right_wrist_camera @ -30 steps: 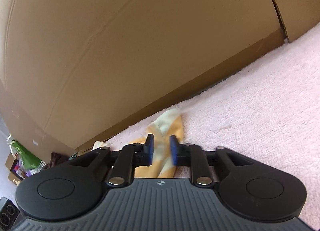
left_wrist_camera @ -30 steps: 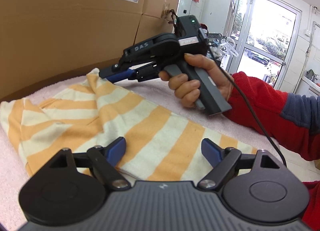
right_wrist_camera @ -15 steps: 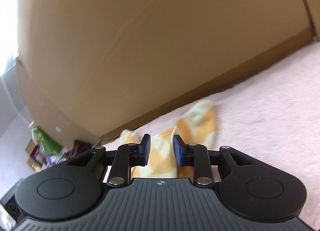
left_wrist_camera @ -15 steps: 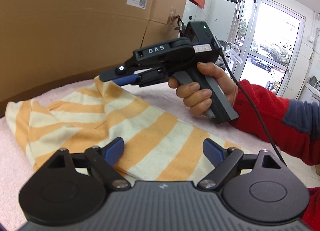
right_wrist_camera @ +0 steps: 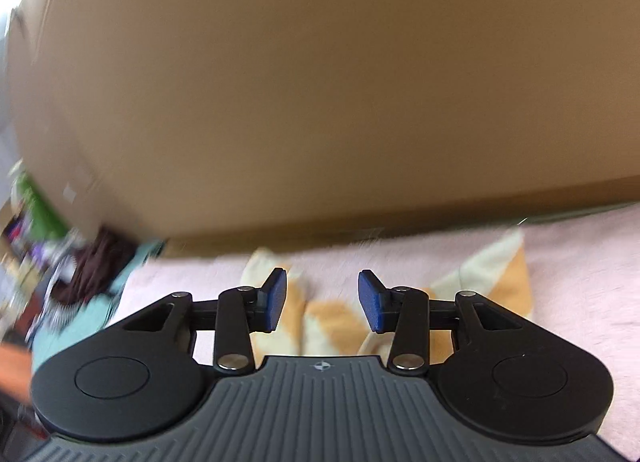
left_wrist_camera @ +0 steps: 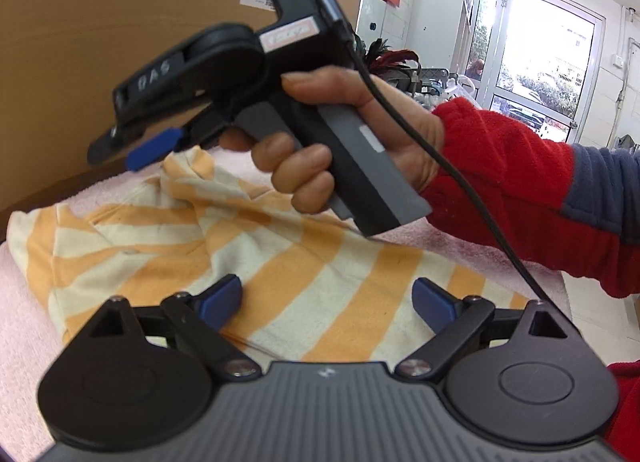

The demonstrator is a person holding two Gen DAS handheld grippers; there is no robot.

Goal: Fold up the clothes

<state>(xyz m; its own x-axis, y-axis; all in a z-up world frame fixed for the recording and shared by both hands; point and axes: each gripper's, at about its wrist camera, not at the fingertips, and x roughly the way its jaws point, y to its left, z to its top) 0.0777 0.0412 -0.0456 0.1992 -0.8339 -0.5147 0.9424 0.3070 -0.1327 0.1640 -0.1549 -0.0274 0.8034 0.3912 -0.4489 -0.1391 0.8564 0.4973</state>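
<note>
**Both grippers free over striped garment**

Left gripper (left_wrist_camera: 327, 302): jaws wide apart and opening, nothing pinched; blue pads hover just above the cloth's near part. Right gripper (right_wrist_camera: 322, 300): jaws apart and opening too, pads clear of the fabric, which shows below and between them w/o being pressed. In the left wrist view the right gripper (left_wrist_camera: 132, 152) sits lifted above the garment's far corner, gripped by the person's right hand (left_wrist_camera: 352, 138), red fleece sleeve (left_wrist_camera: 508, 182) w/ a grey-blue band behind it; a black cable (left_wrist_camera: 448, 178) trails off the tool.

Garment (left_wrist_camera: 224, 254): 1 piece, cream w/ orange stripes, soft knit, lying mostly flat on the pink terry-like surface (left_wrist_camera: 24, 322); a creased fold runs near its far side, and the far corner is bunched slightly. Its left edge ends short of the cardboard; pink surface shows on the left and far sides, giving room there. To the right the sleeve crowds the edge.

Cardboard wall (right_wrist_camera: 320, 82): big, plain brown, stands along the back of the surface, closing off that side. Right wrist view is motion-blurred; clutter at far left (right_wrist_camera: 60, 262) can't be told apart.
</note>
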